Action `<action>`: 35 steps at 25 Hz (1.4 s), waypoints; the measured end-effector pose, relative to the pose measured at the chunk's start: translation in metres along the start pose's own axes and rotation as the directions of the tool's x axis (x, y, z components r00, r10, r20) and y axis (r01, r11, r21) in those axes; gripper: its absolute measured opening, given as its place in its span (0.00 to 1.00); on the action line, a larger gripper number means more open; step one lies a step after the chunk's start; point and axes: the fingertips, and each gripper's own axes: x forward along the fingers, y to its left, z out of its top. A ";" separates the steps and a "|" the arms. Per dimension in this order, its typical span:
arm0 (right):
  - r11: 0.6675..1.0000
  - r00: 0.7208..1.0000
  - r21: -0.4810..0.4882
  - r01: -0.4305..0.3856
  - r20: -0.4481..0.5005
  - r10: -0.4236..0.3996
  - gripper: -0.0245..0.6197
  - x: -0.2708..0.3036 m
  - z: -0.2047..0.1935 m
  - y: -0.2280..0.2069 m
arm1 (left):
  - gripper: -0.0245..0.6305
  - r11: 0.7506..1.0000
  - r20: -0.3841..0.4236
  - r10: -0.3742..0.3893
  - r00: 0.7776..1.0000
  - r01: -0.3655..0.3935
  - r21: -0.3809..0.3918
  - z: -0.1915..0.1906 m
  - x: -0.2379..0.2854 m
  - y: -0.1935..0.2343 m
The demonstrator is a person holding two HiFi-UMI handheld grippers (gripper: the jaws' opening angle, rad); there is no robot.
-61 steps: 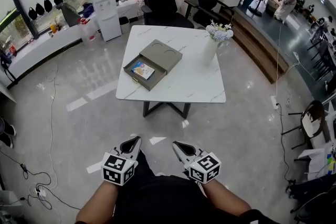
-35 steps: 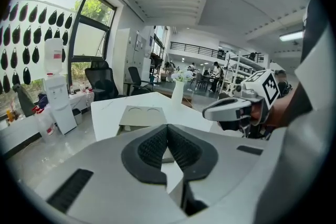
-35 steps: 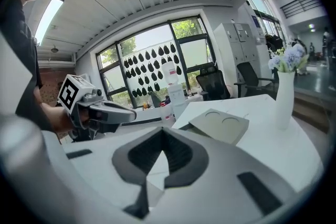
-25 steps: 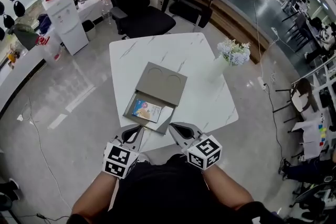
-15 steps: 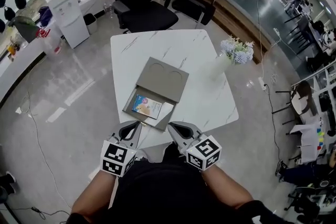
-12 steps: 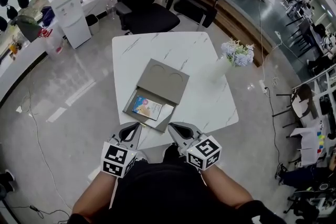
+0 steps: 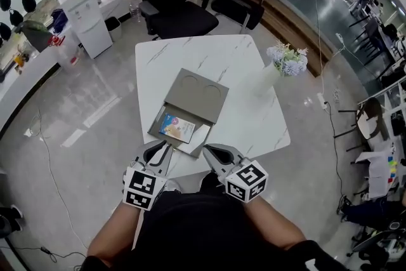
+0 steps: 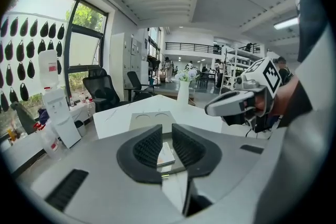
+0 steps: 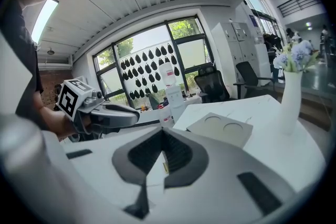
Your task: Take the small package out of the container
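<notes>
1. While you hold your left gripper (image 7: pixel 162 148) at the near edge of the white table (image 7: pixel 244 120), its jaws stand a narrow slit apart. They have just been opening, and nothing is between the pads.
2. Through that slit, in the left gripper view, you see only the small package (image 8: pixel 166 153), lying further off.
3. Your right gripper (image 7: pixel 212 152) is just beside the left one. Its jaws are brought together at the tips, with nothing between them.
4. Both grippers point toward the table and slightly downward. They are apart from each other, and neither touches anything on the table.
5. Just ahead of the grippers lies the container (image 7: pixel 166 112), a flat grey-brown box set at an angle on the near half of the table.
6. Its lid (image 7: pixel 198 94), which has two round recesses, sits pushed toward the far side, so the near part of the container is uncovered.
7. The small package lies flat in that uncovered part with its colourful face up. It sits toward the left, with a paler patch beside it on the right.
8. A white vase (image 7: pixel 269 76) of pale flowers stands on the right side of the table, well apart from the container.
9. Beyond the far edge of the table are two black office chairs (image 7: pixel 171 0). A white water dispenser (image 7: pixel 81 13) stands on the floor to the left.
</notes>
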 end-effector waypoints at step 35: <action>0.999 0.999 0.024 0.045 0.013 -0.046 0.04 -0.007 0.003 -0.033 | 0.63 0.992 -0.098 -0.055 0.994 0.066 0.110 -0.004 0.038 0.000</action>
